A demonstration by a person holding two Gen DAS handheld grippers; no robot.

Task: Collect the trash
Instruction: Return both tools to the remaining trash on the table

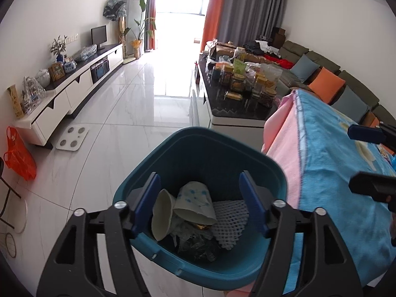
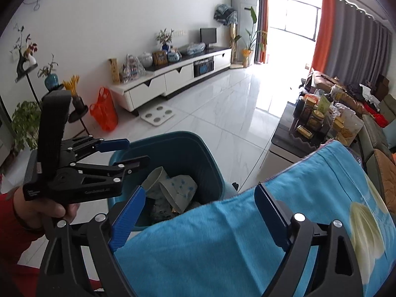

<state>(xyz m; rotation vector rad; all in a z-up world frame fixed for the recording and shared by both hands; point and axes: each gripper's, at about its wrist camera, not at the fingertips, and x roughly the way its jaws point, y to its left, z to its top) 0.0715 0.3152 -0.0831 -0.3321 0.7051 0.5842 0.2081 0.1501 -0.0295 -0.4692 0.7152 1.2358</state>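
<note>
while both jaws hang empty, the trash sits in the bin

as the left gripper (image 1: 200, 203) hovers over the teal bin (image 1: 188, 138), its blue jaws stand apart with nothing between them. no earlier view is given, so only the released state can be told. the bin stands on the white tile floor (image 1: 128, 104), just beside the blue cloth (image 1: 329, 153) that covers the tabletop, with a pink cloth (image 1: 279, 133) hanging under it.

inside the bin lie two paper cups: a plain one (image 1: 162, 214) tipped on its side at the left, and one with blue dots (image 1: 195, 201) leaning against it, mouth down. to the right of them is a white foam net (image 1: 231, 219), and below them some crumpled clear wrapping (image 1: 198, 243) with a small gold scrap; what else is under it cannot be told.

from the right wrist view, the right gripper (image 2: 198, 217) is over the edge of the blue cloth, jaws wide and holding nothing. a hand (image 2: 42, 205) in a red sleeve (image 2: 12, 235) grips the left gripper's handle.

beyond the bin, a dark coffee table (image 1: 222, 109) carries many jars and boxes. an orange plastic bag (image 1: 17, 153) rests on the floor near the white tv cabinet (image 1: 74, 91).
</note>
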